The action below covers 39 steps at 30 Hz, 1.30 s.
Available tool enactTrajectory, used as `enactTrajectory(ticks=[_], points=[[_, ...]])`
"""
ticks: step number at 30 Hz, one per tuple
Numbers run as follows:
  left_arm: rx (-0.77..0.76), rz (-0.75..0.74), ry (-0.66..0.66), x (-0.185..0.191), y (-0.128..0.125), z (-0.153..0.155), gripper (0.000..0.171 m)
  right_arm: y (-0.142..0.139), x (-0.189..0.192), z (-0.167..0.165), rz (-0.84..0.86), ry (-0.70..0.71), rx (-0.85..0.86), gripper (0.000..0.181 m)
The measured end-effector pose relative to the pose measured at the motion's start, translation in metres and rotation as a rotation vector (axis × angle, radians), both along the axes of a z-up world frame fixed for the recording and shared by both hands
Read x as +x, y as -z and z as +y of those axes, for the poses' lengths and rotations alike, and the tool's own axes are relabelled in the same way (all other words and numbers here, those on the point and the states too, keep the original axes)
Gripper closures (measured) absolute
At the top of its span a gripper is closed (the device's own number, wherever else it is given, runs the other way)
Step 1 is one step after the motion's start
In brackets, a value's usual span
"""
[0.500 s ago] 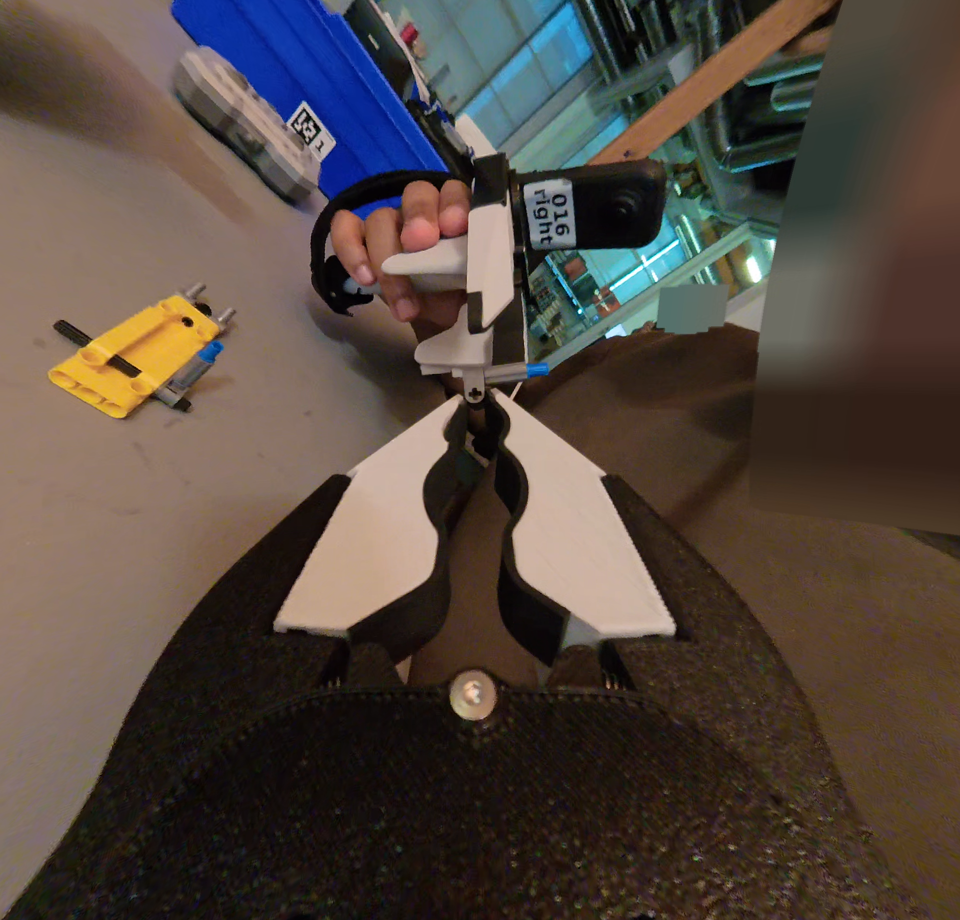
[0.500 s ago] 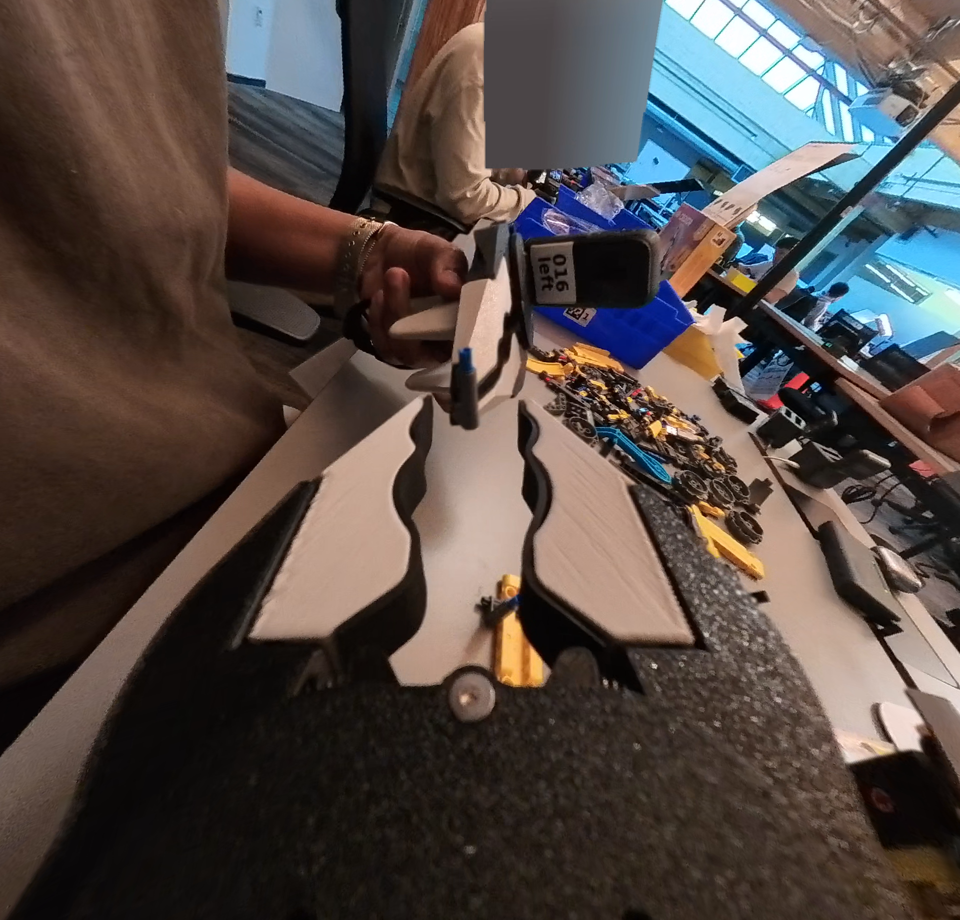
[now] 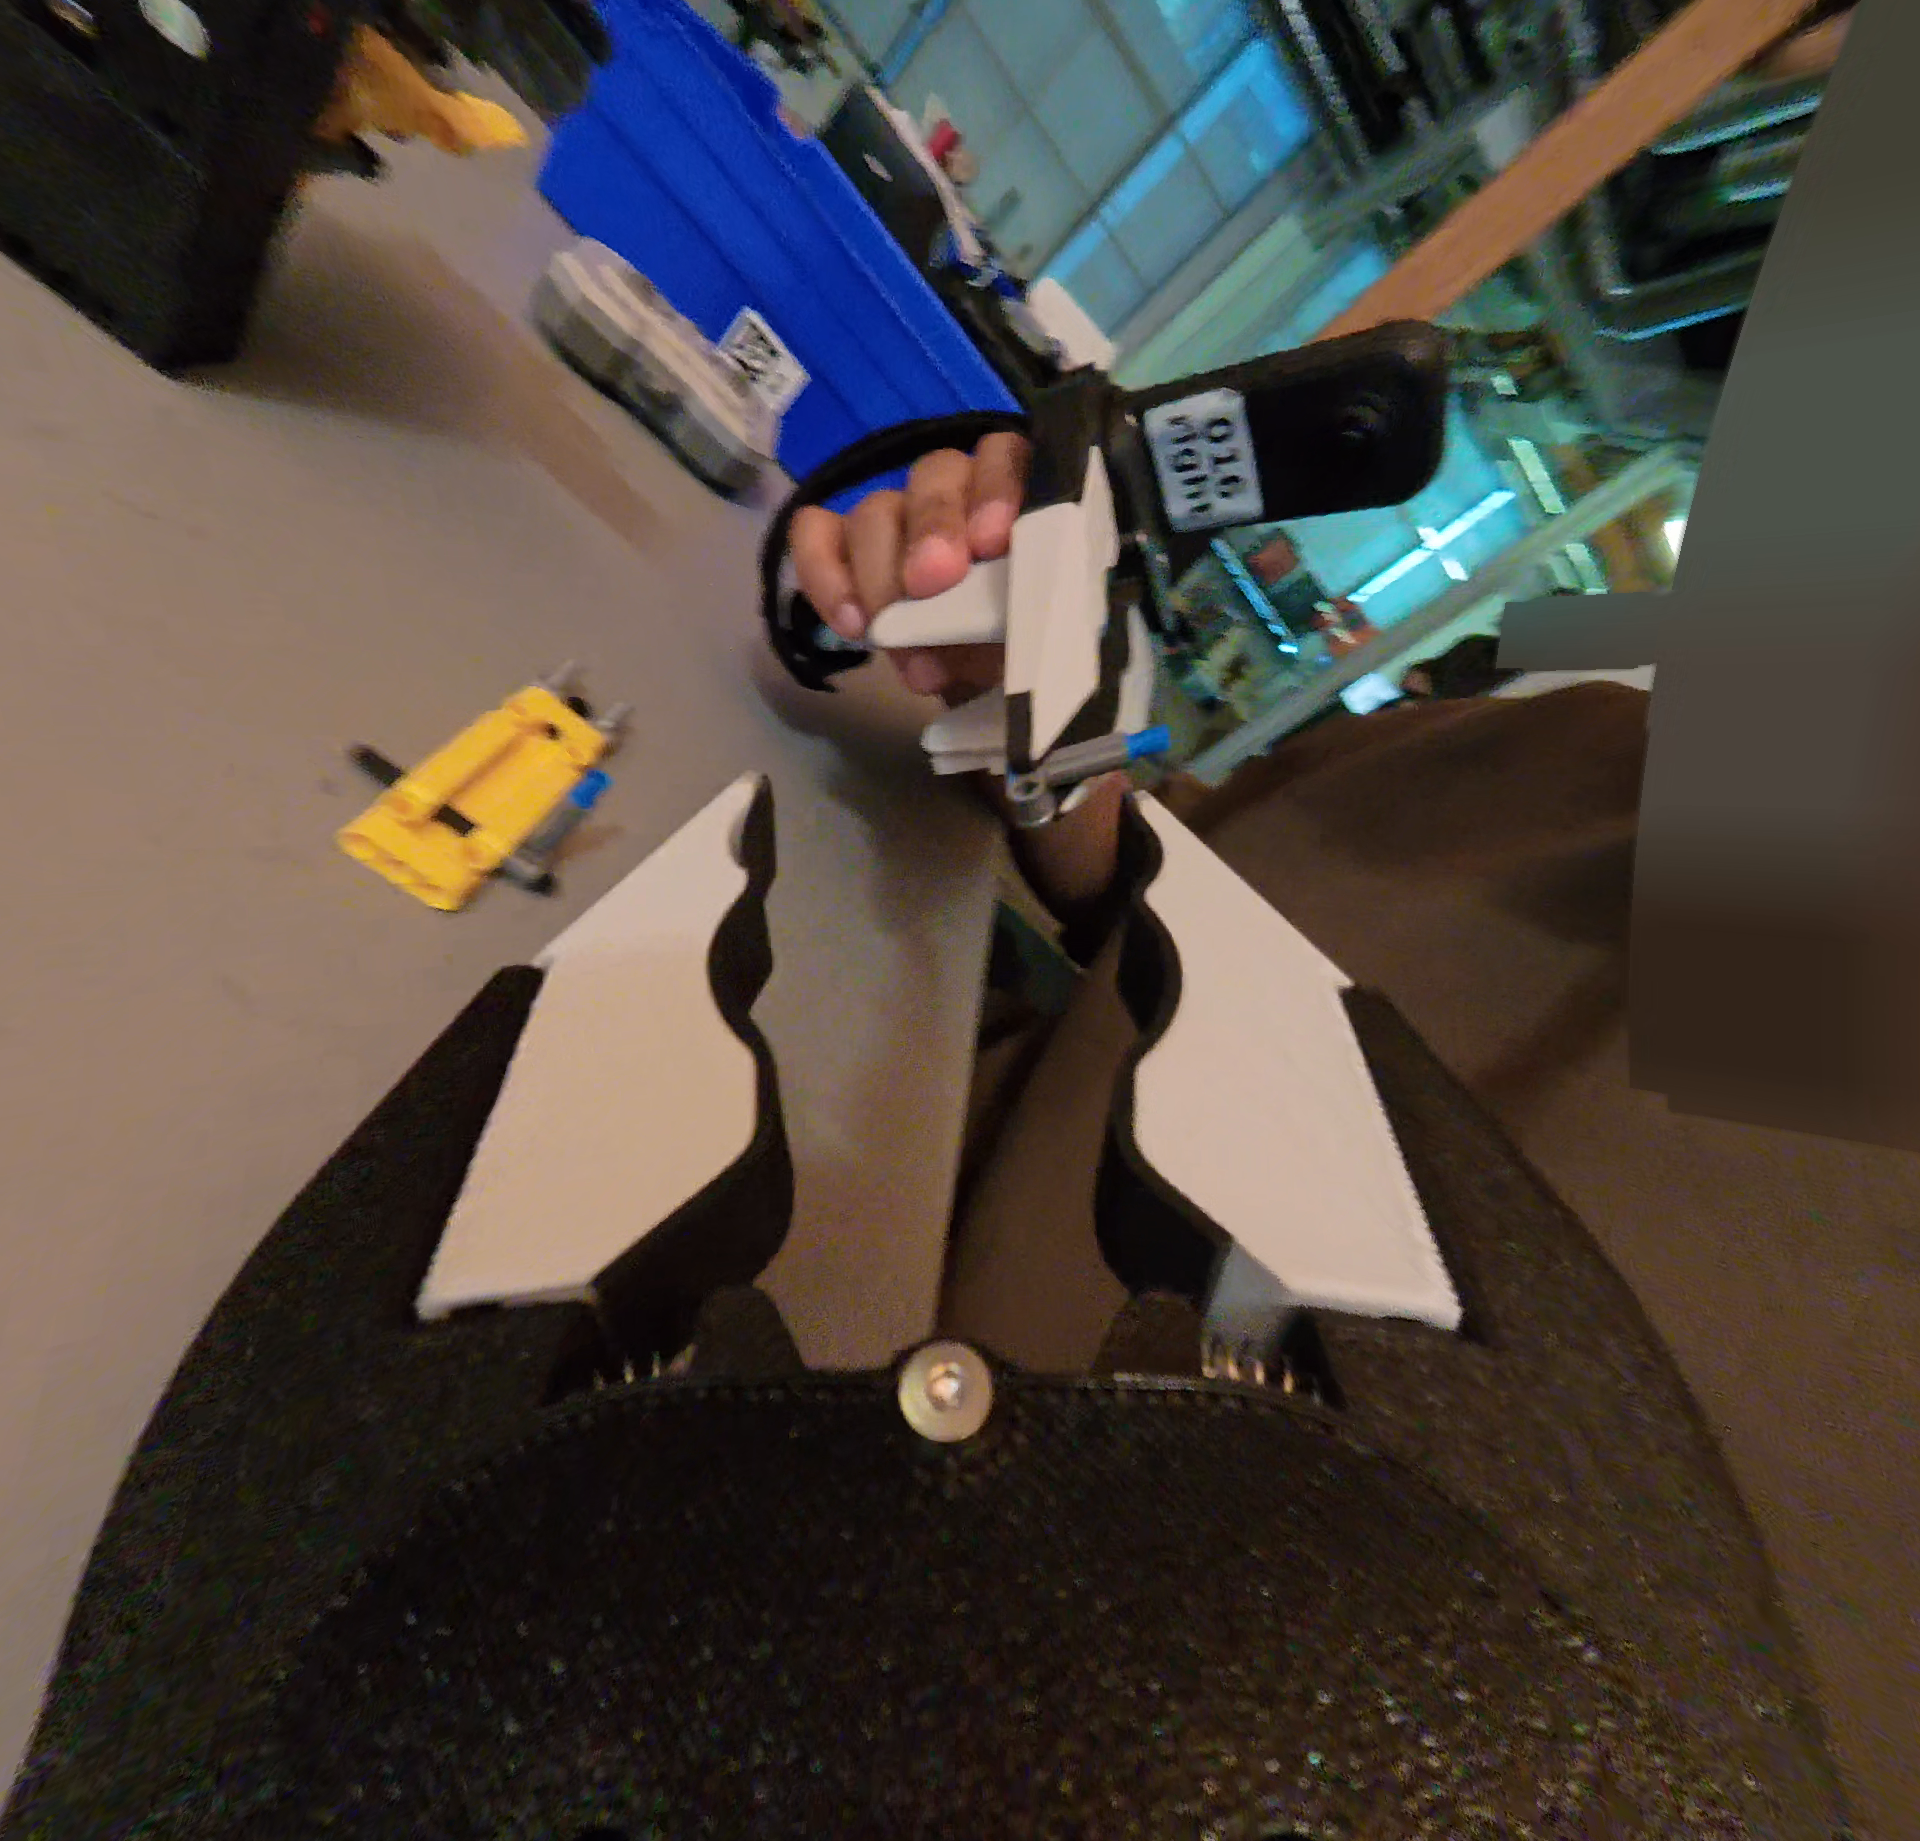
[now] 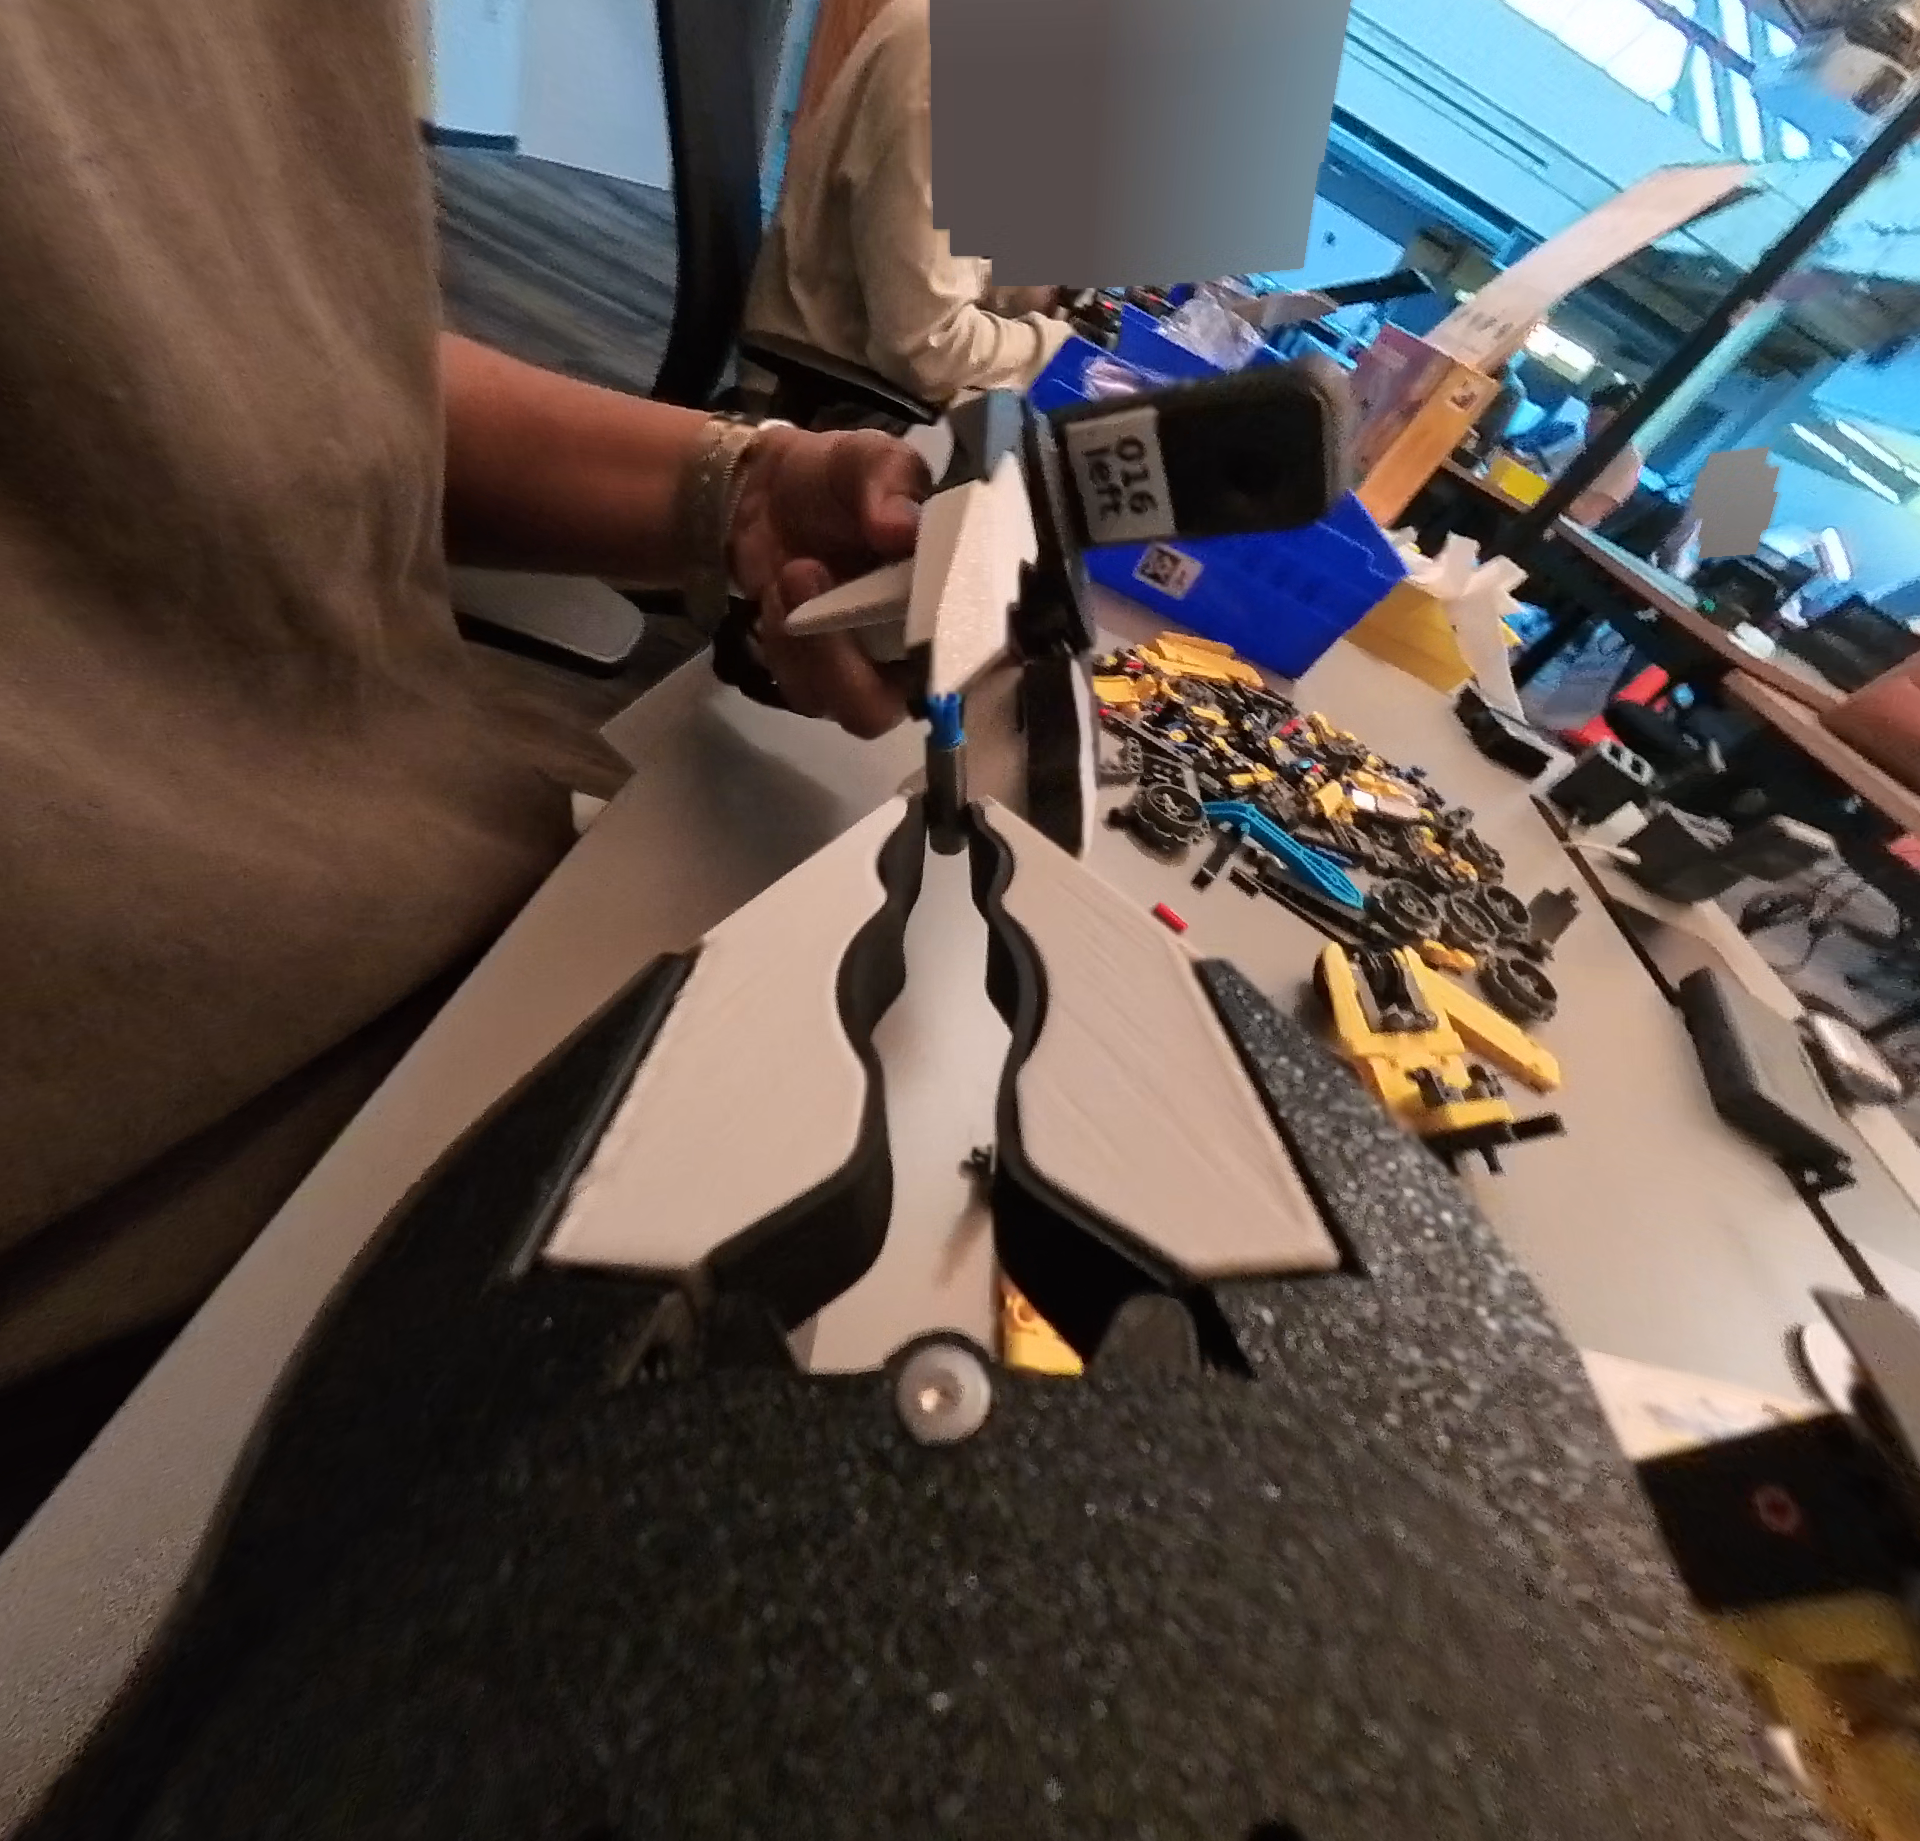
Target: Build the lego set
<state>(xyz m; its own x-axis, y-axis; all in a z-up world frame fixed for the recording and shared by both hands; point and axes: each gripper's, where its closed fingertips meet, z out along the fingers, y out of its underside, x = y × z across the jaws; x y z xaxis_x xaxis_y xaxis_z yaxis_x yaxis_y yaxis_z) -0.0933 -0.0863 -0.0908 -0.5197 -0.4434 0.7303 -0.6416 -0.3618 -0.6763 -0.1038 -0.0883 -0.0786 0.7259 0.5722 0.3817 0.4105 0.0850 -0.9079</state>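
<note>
The grey table carries a blue bin far ahead of the right tongs, and a heap of black and yellow building parts ahead to their right. A yellow block lies left of the left tongs, which are spread wide and empty. The right tongs pinch a thin grey pin with a blue end; its long axis points away from them, blue end forward.
</note>
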Motion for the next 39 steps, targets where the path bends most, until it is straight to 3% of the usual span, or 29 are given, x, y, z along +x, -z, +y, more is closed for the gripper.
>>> enactTrajectory(ticks=[5,10,12,16,20,24,31,39], points=[[0.151,-0.084,-0.093,0.021,-0.005,0.019,0.107,-0.002,0.046,0.013,0.154,0.192,-0.074,0.174],[0.508,-0.206,-0.138,0.059,-0.001,0.036,0.092,-0.008,0.075,0.017,0.342,0.280,-0.105,0.174],[0.632,-0.268,-0.130,0.078,0.001,0.040,0.091,-0.008,0.084,0.018,0.388,0.298,-0.109,0.174],[0.729,-0.438,0.001,0.095,0.006,0.032,0.091,-0.006,0.098,0.017,0.437,0.337,-0.117,0.174],[0.604,-0.462,-0.003,0.092,0.010,0.029,0.098,-0.004,0.107,0.017,0.448,0.361,-0.121,0.174],[0.590,-0.490,-0.047,0.085,0.015,0.040,0.109,-0.004,0.106,0.018,0.484,0.345,-0.132,0.174],[0.469,-0.421,-0.058,0.091,0.008,0.044,0.112,0.008,0.103,0.023,0.481,0.335,-0.178,0.174],[0.416,-0.341,-0.032,0.091,0.019,0.040,0.113,0.009,0.109,0.022,0.447,0.371,-0.182,0.174]])
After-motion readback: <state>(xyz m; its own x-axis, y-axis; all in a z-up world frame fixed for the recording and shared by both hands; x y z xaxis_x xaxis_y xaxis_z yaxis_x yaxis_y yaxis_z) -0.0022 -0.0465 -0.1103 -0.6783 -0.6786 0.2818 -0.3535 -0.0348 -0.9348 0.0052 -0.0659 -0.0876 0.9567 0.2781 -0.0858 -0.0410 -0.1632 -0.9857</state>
